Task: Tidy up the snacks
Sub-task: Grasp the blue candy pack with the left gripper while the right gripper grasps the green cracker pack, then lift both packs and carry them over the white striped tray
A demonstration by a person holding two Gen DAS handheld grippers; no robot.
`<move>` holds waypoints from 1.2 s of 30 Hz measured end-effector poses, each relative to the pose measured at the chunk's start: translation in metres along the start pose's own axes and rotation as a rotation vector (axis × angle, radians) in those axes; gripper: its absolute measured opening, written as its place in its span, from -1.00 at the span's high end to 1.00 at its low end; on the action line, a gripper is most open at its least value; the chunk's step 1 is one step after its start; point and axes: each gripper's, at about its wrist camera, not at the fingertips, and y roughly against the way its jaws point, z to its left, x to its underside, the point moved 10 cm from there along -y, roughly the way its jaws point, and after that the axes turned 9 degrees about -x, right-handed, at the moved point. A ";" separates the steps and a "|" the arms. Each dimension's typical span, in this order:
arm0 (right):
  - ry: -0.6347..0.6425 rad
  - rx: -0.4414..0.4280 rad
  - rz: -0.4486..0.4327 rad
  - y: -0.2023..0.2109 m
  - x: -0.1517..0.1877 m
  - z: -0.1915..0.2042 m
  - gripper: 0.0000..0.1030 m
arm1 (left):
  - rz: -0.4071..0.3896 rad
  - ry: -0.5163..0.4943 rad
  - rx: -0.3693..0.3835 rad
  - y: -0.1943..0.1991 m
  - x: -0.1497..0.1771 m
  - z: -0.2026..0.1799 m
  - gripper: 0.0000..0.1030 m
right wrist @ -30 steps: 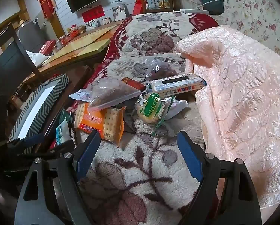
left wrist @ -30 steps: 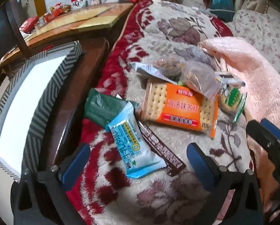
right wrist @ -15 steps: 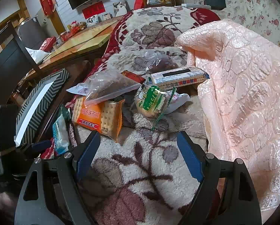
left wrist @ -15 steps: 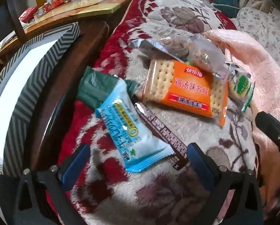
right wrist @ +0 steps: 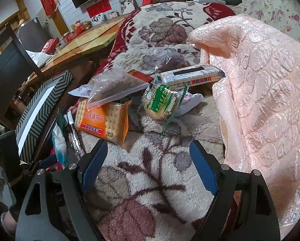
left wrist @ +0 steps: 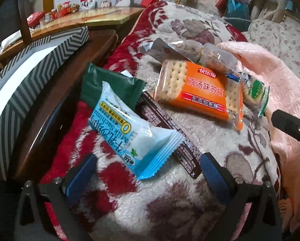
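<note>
Snacks lie on a fleecy floral blanket (left wrist: 190, 210). Nearest my open left gripper (left wrist: 147, 172) is a light blue Milk Sachima packet (left wrist: 129, 132), its tail reaching between the blue pads. It overlaps a dark green packet (left wrist: 107, 84) and a brown bar wrapper (left wrist: 170, 128). Beyond lie an orange cracker pack (left wrist: 198, 92), clear bags of nuts (left wrist: 216, 58) and a green-labelled cake (left wrist: 254, 88). My right gripper (right wrist: 150, 166) stands open over bare blanket, short of the orange cracker pack (right wrist: 103, 118), the green-labelled cake (right wrist: 162, 102) and a long biscuit pack (right wrist: 190, 76).
A chevron-striped box (left wrist: 31, 68) with a white inside stands on a dark wooden bench (left wrist: 55, 120) left of the blanket. A pink quilted cover (right wrist: 260, 84) is heaped on the right. A yellow-topped table (right wrist: 85, 44) and a dark chair (right wrist: 7, 66) stand behind.
My left gripper has moved forward and lower toward the light blue packet, which now reaches between its pads. The right gripper has edged slightly closer to the pile.
</note>
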 end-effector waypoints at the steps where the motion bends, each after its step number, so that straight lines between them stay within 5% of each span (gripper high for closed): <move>1: 0.002 -0.001 0.002 0.000 0.000 0.001 -0.63 | 0.004 -0.005 0.003 0.001 0.001 0.000 -1.00; 7: 0.026 -0.014 0.013 -0.001 0.000 0.006 -0.64 | 0.131 -0.020 0.034 0.008 -0.002 0.004 -1.00; 18: 0.064 -0.063 0.055 -0.010 0.005 0.020 -0.63 | 0.132 0.182 -0.027 0.022 -0.045 0.063 -1.00; 28: 0.061 -0.081 0.070 -0.014 0.009 0.023 -0.64 | 0.187 0.183 -0.045 0.003 -0.045 0.049 -0.94; 31: 0.063 -0.088 0.081 -0.014 0.011 0.023 -0.64 | 0.229 0.165 -0.046 -0.006 -0.041 0.042 -0.24; 34: 0.075 -0.109 0.092 -0.016 0.012 0.028 -0.63 | 0.247 0.168 -0.021 -0.010 -0.036 0.040 0.03; 35: 0.082 -0.117 0.097 -0.016 0.013 0.031 -0.63 | 0.248 0.170 -0.016 -0.009 -0.035 0.042 0.38; 36: 0.090 -0.125 0.102 -0.017 0.013 0.033 -0.63 | 0.248 0.174 -0.020 -0.008 -0.034 0.045 0.41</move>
